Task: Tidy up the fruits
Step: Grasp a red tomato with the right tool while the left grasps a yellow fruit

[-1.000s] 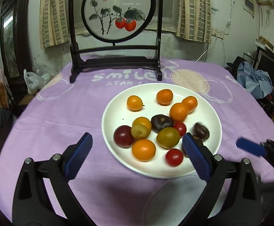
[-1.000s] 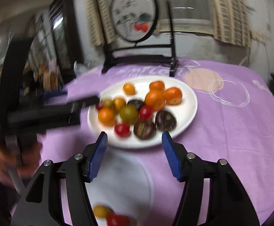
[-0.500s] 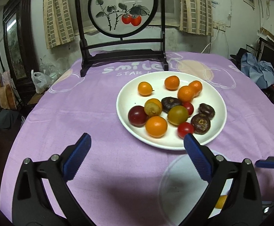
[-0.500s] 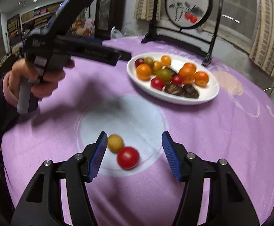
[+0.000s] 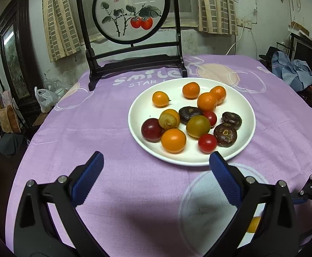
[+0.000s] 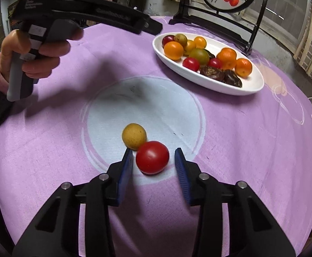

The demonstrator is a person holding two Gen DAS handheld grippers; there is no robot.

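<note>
The purple printed tablecloth (image 5: 113, 111) reads "smile" in white with "STAR" beneath. The round painted screen in its dark wooden stand (image 5: 132, 10) bears black Chinese characters and red seals, illegible here.

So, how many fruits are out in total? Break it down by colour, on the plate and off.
Orange: 6, all on the plate
Yellow: 2, one on the plate, one on the cloth
Red: 3, two on the plate, one on the cloth
Dark red: 1
Green: 1
Dark brown: 3
Total: 16, with 14 on the plate and 2 off it
</note>
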